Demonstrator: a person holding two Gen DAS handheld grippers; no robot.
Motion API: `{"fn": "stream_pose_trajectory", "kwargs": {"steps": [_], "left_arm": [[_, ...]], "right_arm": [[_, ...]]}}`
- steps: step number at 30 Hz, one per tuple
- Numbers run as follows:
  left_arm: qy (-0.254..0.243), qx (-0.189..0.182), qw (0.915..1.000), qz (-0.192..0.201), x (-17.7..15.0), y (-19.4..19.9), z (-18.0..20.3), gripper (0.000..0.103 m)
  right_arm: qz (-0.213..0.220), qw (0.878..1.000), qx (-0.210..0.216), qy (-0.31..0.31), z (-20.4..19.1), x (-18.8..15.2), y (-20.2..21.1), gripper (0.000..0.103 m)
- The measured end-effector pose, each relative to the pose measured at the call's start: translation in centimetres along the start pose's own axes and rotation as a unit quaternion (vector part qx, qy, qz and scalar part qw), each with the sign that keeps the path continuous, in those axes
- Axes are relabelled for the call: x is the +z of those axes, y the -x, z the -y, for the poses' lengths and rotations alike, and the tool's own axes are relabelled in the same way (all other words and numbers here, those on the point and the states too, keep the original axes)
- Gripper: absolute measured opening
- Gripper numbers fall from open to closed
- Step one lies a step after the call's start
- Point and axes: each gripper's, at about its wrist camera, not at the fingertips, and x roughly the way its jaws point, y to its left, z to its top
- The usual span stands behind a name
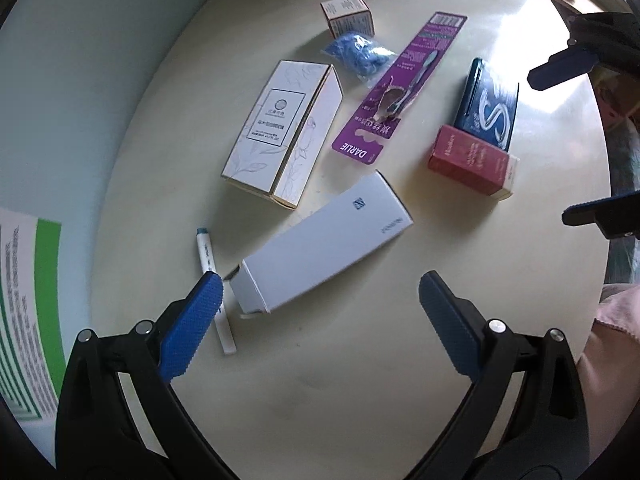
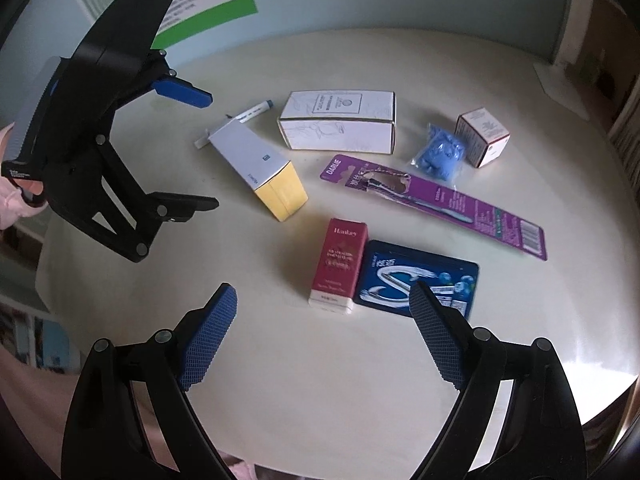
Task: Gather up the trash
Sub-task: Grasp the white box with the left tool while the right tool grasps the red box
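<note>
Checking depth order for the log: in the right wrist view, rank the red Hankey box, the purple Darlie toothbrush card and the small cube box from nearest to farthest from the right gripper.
1. Red Hankey box, just ahead of the open right gripper.
2. Purple Darlie toothbrush card, mid-table, angled rightward.
3. Small cube box, far right, beside the blue bag.

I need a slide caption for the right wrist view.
Open right gripper above red carton and dark blue packet on cream table.

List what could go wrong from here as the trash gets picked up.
1. The white pen lies tucked against the grey-white box; the open left gripper closing there might catch both.
2. The red box touches the blue packet, so the open right gripper could drag its neighbour.
</note>
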Motion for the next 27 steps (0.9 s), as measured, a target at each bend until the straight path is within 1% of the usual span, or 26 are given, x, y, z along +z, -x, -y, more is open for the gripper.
{"fn": "stream_pose_trajectory", "kwargs": {"steps": [7, 8, 17, 18, 19, 22, 23, 24, 25, 26, 27], "left_arm": [[-0.033, -0.027, 0.9991, 0.004, 0.9, -2.0, -0.8, 0.096], [-0.039, -0.031, 0.9988, 0.005, 1.1, -2.2, -0.8, 0.096], [-0.066, -0.062, 0.9958, 0.013, 1.9, -4.3, -1.3, 0.096], [-0.069, -0.066, 0.9953, 0.013, 1.9, -4.5, -1.3, 0.095], [-0.071, -0.072, 0.9948, 0.013, 1.8, -4.8, -1.5, 0.094], [-0.081, -0.093, 0.9924, 0.008, 1.4, -5.5, -1.2, 0.082], [-0.084, -0.096, 0.9917, 0.006, 1.2, -5.8, -1.1, 0.079], [-0.09, -0.1, 0.991, 0.002, 0.9, -6.1, -0.9, 0.074], [-0.094, -0.104, 0.9901, -0.002, 0.6, -6.4, -0.8, 0.07], [-0.093, -0.11, 0.9896, 0.006, 0.3, -6.3, -0.9, 0.067], [-0.091, -0.117, 0.989, 0.006, 0.2, -6.3, -0.8, 0.062]], "right_arm": [[-0.014, 0.999, -0.013, -0.044, 0.4, 0.4, -1.8, 0.085], [-0.016, 0.999, -0.015, -0.047, 0.4, 0.4, -2.0, 0.082], [-0.032, 0.997, -0.029, -0.067, 0.6, 0.3, -3.5, 0.082], [-0.034, 0.997, -0.03, -0.07, 0.7, 0.3, -3.6, 0.08], [-0.036, 0.996, -0.029, -0.074, 0.7, 0.3, -3.9, 0.079], [-0.037, 0.996, -0.031, -0.076, 0.5, 0.3, -4.5, 0.078], [-0.036, 0.996, -0.035, -0.074, 0.3, 0.3, -4.7, 0.075], [-0.032, 0.996, -0.038, -0.069, 0.0, 0.4, -4.7, 0.074], [-0.031, 0.997, -0.043, -0.064, -0.2, 0.5, -4.8, 0.074], [-0.031, 0.997, -0.047, -0.059, -0.4, 0.6, -4.9, 0.073], [-0.03, 0.997, -0.051, -0.054, -0.6, 0.6, -5.0, 0.073]]}}
